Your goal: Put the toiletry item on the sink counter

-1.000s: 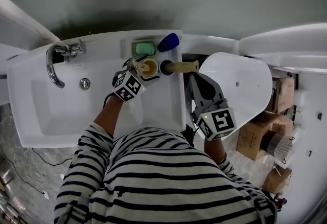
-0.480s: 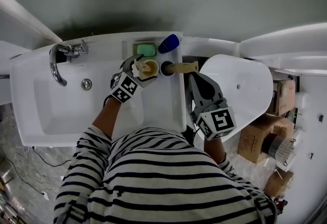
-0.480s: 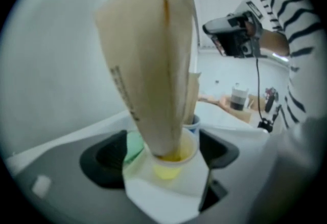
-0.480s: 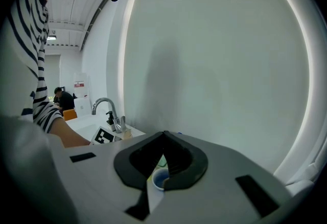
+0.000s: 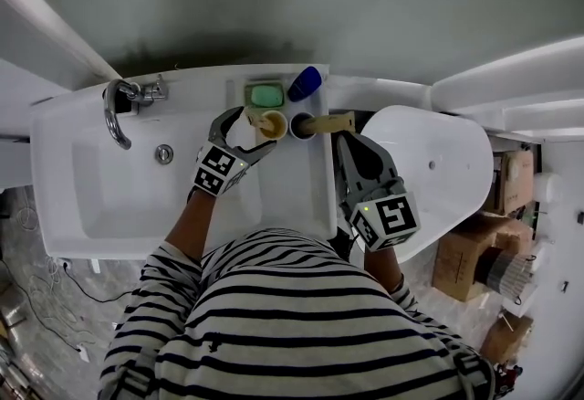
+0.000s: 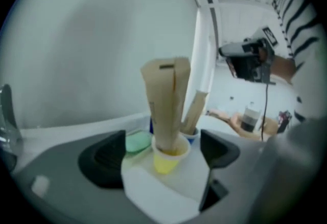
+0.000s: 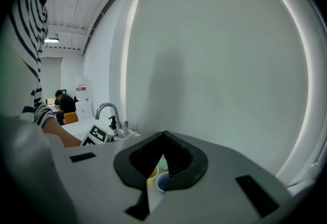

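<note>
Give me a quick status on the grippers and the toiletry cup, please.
Left gripper open, empty. Right gripper shut, empty. Yellow cup with tan tube upright on sink counter. Blue cup close beside it.

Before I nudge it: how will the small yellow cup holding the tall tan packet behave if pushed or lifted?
The yellow cup looks small and thin-walled, so probably light and easy to crush. The tan packet stands far above its rim, so a high push would likely tip both. The packet looks like paper and may flex when squeezed.
</note>
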Demonstrator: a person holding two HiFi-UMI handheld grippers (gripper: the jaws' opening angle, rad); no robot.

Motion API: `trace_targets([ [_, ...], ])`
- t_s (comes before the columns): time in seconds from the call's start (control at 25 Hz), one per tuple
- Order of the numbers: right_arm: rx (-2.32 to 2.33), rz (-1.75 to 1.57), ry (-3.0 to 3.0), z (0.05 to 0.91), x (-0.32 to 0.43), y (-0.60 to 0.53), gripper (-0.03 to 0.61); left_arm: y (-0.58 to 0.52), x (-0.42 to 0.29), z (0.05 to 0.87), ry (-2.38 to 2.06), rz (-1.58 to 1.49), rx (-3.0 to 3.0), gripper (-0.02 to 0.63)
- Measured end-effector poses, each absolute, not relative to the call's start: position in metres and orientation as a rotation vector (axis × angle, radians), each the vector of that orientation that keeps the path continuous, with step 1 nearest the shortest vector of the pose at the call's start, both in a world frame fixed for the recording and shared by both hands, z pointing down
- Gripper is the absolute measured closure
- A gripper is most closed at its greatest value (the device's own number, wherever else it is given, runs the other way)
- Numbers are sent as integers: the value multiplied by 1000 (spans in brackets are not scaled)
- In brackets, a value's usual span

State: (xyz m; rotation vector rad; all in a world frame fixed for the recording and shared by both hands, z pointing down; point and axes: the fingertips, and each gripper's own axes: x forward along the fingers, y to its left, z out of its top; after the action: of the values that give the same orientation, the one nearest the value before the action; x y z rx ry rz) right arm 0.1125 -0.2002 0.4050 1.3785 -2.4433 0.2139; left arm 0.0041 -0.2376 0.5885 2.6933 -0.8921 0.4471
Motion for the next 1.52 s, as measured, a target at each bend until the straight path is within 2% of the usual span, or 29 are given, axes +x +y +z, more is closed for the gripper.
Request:
trace_targets([
  [0.68,1403,137,-2552,376,104,-161,571,-172,-63,443,-1102,-116,2640,180],
  [0.96,1396,128,-2602,364,98,-143,571,-128,-74,389,-1064,-331,2652,344],
  [1.24,1360,154,-2654,362,88,-132,571,-110,-68,366,-950,-432,2661,589],
  [1.28,1354,157,-2659,363,86,-130,571,-109,-67,365,-938,-431,2663,606],
  [1.52,1346,188,-2676,369,86,-125,571,-103,-62,370,-898,-378,2666,607],
])
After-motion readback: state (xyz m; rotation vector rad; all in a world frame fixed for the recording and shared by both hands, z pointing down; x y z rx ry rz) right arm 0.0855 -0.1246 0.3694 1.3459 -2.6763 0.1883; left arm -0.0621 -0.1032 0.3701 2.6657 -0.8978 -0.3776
